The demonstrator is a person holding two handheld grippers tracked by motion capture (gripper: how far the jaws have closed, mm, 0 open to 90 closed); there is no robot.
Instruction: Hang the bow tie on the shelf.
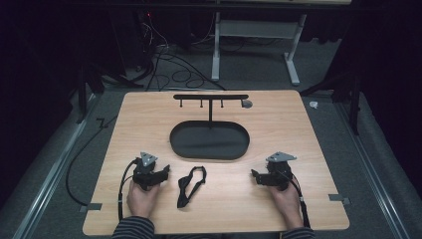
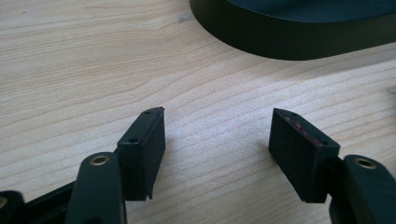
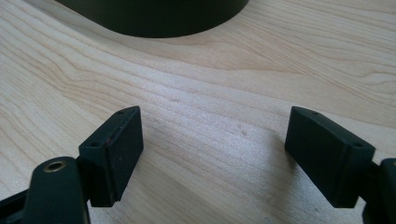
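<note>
On the wooden table both grippers rest near the person's edge, one in each hand, well apart from each other. The left gripper sits at the near left, its jaws spread wide with only bare wood between them; in the left gripper view the two black pads stand far apart and press on nothing. The right gripper sits at the near right, and in the right gripper view its jaws are likewise spread wide over bare wood.

Between the two grippers, closer to the left one, lies a black strap in a loose loop at its far end, narrowing to a tail toward the near edge. It lies flat on the table, just to the right of the left gripper and apart from it.

Farther away, in the middle of the table, stands a black oval tray, with a thin upright post rising from its far side and carrying a horizontal bar with hooks. The tray's dark wall shows at the far edge of the left gripper view and the right gripper view
</note>
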